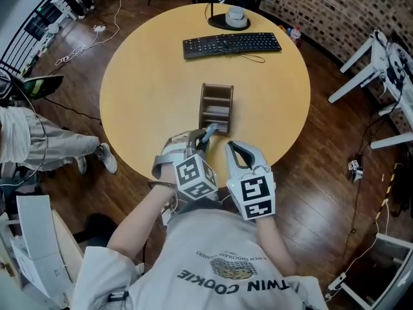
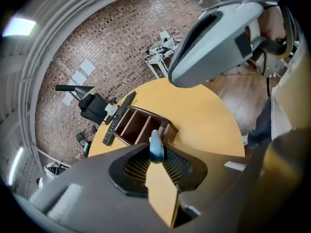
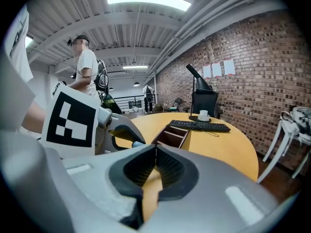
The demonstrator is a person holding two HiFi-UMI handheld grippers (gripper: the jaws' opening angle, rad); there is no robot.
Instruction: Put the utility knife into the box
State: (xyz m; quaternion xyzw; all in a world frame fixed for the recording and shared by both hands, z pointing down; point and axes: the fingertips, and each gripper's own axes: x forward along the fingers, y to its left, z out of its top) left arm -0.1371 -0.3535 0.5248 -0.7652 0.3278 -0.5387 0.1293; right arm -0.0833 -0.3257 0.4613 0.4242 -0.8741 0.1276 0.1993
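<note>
The brown wooden box [image 1: 216, 106] with open compartments stands near the middle of the round table [image 1: 148, 89]. My left gripper [image 1: 204, 138] hovers just short of the box's near end, shut on the blue-grey utility knife [image 1: 210, 132]. In the left gripper view the knife's rounded tip [image 2: 156, 147] pokes out between the pads, pointing at the box [image 2: 141, 125]. My right gripper [image 1: 231, 148] sits beside the left one, at the table's near edge. It is shut, and nothing shows between its pads [image 3: 167, 166]. From there the box [image 3: 175, 136] lies straight ahead.
A black keyboard [image 1: 231, 44] lies at the far side of the table, with a cup on a black base [image 1: 235, 17] behind it. White frames [image 1: 377, 76] stand on the floor to the right. A person [image 3: 87, 67] stands behind the table.
</note>
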